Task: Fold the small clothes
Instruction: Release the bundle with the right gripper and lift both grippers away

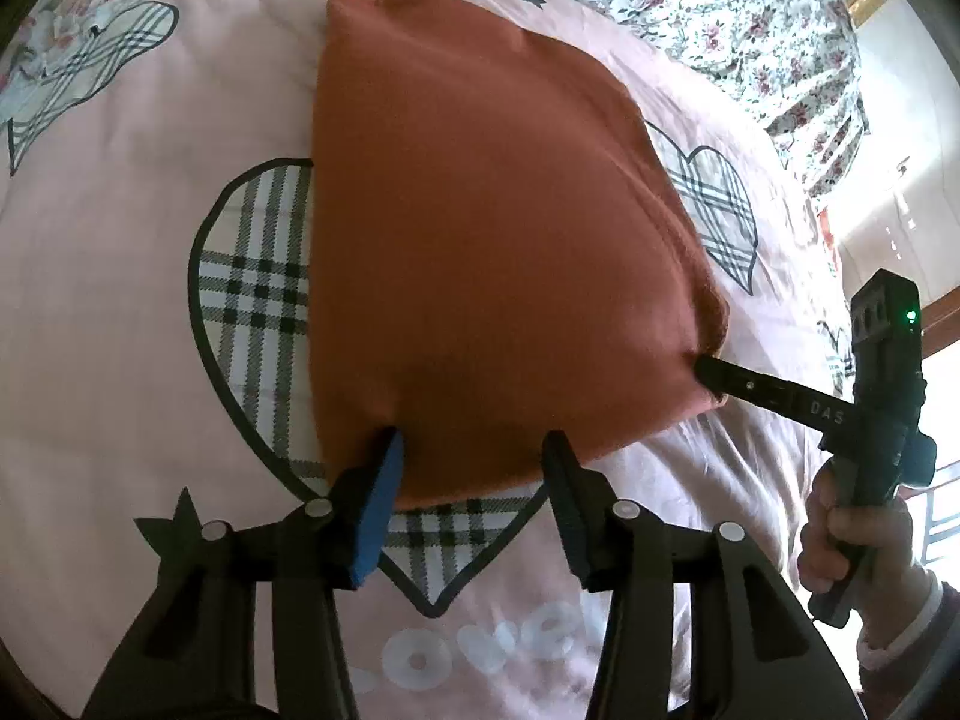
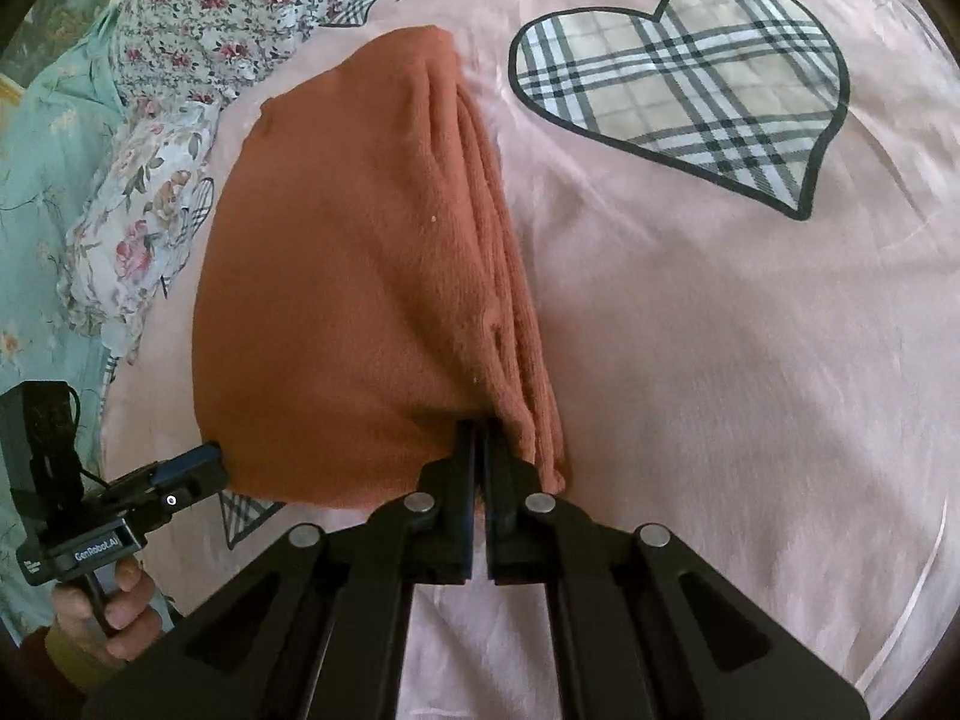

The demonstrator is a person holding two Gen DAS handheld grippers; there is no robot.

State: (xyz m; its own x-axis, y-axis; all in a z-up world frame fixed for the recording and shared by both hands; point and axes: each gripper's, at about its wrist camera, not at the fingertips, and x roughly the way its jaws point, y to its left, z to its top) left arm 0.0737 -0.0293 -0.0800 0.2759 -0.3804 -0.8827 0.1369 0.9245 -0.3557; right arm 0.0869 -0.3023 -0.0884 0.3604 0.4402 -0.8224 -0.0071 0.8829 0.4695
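Rust sweater (image 1: 492,252) lies folded; right gripper (image 2: 478,429) pinches its near corner, left gripper (image 1: 474,450) parted, best freed gently.

The folded rust garment (image 1: 492,252) on the pink bedspread (image 1: 108,312) is seen from close above by both wrist cameras, each angled steeply down along its own fingers. From the left wrist, the near edge is faced; from the right wrist, a corner. Garment and bedspread are shared, and each gripper is caught in the other's view.
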